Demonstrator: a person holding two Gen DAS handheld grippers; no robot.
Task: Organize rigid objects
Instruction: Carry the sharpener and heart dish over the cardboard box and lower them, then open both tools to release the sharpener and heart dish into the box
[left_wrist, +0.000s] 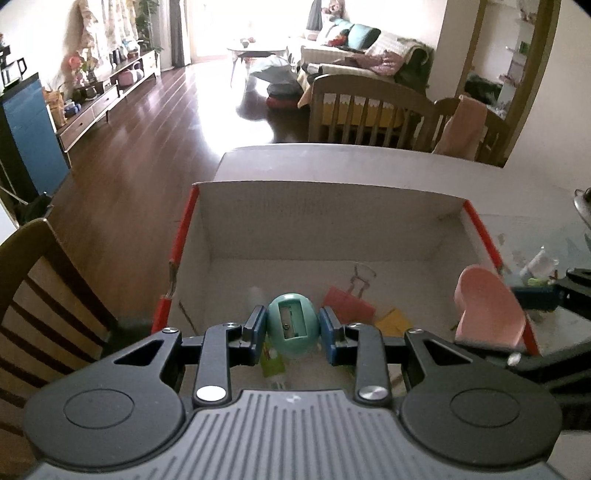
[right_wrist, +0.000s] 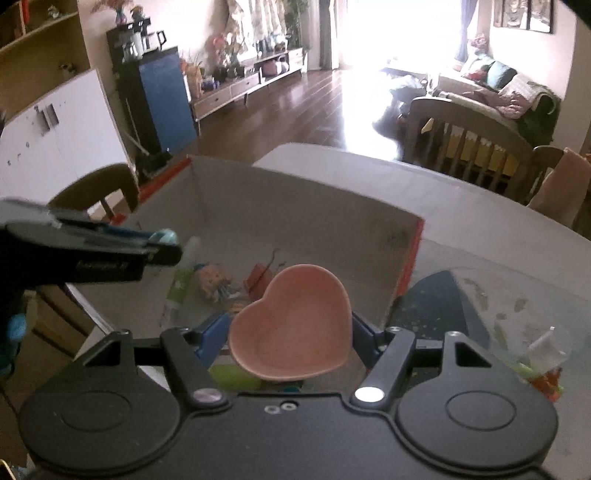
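Two grippers, each clamped on one thing, hang over one open cardboard box (left_wrist: 207, 221) with red outer edges, standing on a pale worktop (left_wrist: 369, 158). The left gripper (left_wrist: 293, 325) has its blue-padded fingers (left_wrist: 255, 325) pressed on the sides of a teal, egg-shaped plastic sharpener (left_wrist: 293, 328), its blade slot facing the camera. The right gripper (right_wrist: 290, 332) has its fingers (right_wrist: 214, 336) spread wide and clamped on a pink heart-shaped dish (right_wrist: 291, 328), smooth and shallow, point at 6 o'clock.

In the left view, the dish shows at 3 o'clock of the sharpener, over the box's right wall. On the box floor lie two binder clips: one red (left_wrist: 349, 302) with wire handles at 1 o'clock of the sharpener, one yellow (left_wrist: 393, 321) beside it. A green-labelled tube (right_wrist: 181, 284) and one small doll figure (right_wrist: 214, 282) lie at 10 o'clock of the dish in the right view.
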